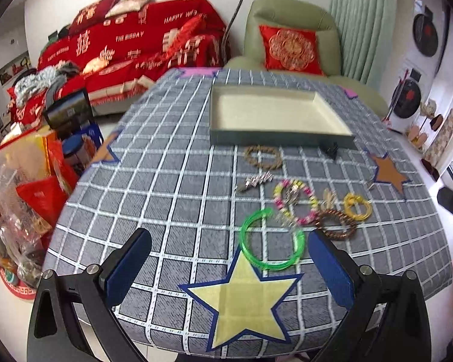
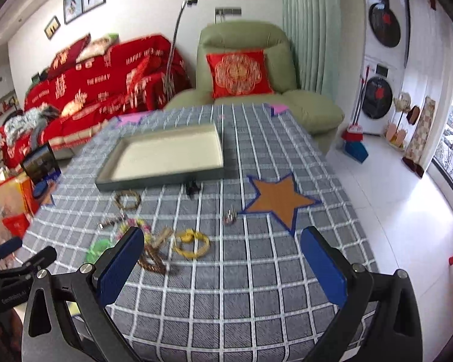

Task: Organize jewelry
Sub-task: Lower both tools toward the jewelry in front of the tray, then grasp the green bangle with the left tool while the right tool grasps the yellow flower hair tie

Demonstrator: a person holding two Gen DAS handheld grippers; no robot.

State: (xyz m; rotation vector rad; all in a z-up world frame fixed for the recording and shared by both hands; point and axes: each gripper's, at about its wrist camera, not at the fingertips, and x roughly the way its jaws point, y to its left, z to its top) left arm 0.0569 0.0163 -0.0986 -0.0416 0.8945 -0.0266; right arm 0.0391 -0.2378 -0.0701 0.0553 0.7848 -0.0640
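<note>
The tray [image 1: 274,111], empty and shallow, sits on the checked tablecloth [image 1: 172,187] and serves as reference; all jewelry lies on the cloth on the tray's near side, none inside it. The left gripper [image 1: 229,271] hovers with its blue pads spread wide and nothing between them, well nearer than the tray; the right gripper [image 2: 223,268] is likewise spread wide and empty. Judged step: first pick, not yet begun. The green bangle [image 1: 271,241], farthest from the tray and partly over the yellow star [image 1: 241,298], is the closest candidate for the left gripper; recommended practice is to straddle one side of the hoop, close on the rim only, and lift straight so neighbours are not dragged. The pink-and-yellow bead bracelet [image 1: 296,202] lies between bangle and tray with a metallic piece on it; the two may snag. The brown twisted bracelet [image 1: 336,223] and yellow ring coil [image 1: 358,206] almost touch. The rope bracelet [image 1: 262,157] lies just before the tray, a small black clip [image 1: 330,150] at its front wall. Deficiencies: the right wrist view is motion-blurred, its left finger covers part of the cluster, and small silver items cannot be identified.
</note>
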